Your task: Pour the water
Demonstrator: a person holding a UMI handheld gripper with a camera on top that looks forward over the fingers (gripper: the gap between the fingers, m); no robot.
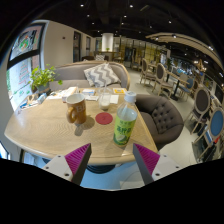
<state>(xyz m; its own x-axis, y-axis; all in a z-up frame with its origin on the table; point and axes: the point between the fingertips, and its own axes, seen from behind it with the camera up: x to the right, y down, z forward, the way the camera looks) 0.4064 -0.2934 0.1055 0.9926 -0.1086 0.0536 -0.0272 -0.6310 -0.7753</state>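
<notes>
A clear plastic bottle (124,121) with a green label and a white cap stands near the front edge of a round light wooden table (45,128). To its left stands a brown mug (77,109), and a red coaster (104,118) lies between them, a little farther back. My gripper (112,160) hangs in front of the table edge, short of the bottle. Its two pink-padded fingers (76,160) stand wide apart with nothing between them.
A clear glass (105,98), papers and a yellow item (119,91) lie at the table's far side, with a potted plant (43,78) to the left. A dark grey armchair (163,116) stands right of the table. A grey sofa (90,72) with a zigzag cushion is behind.
</notes>
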